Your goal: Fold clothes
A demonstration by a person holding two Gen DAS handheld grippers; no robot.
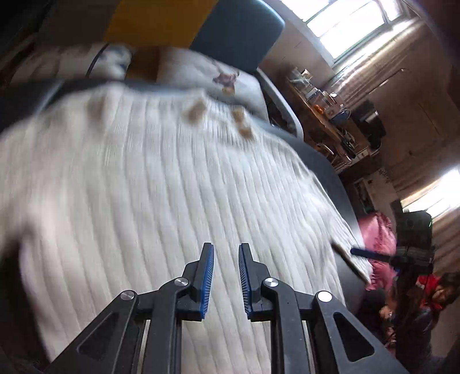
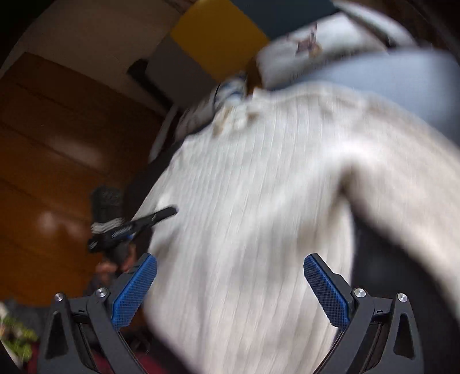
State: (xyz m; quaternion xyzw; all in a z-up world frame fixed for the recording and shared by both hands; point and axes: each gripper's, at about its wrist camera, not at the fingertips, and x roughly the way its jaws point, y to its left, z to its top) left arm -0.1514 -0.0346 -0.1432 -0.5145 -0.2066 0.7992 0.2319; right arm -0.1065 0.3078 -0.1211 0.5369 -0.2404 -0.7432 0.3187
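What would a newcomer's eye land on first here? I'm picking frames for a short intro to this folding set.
First the white ribbed sweater, spread over a dark surface and filling the middle of both views. Next the blue-padded hand-held grippers: the left hand-held gripper hovers over the knit with a narrow gap and nothing between its fingers, and the right hand-held gripper is spread wide over the sweater's lower part. The bright windows at top right of the left view also pull the eye.

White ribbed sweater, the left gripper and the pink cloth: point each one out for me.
white ribbed sweater [image 1: 149,184]: left wrist view, middle of its ribbed body.
left gripper [image 1: 226,277]: left wrist view, gap between fingertips.
pink cloth [image 1: 376,236]: left wrist view, upper folds.
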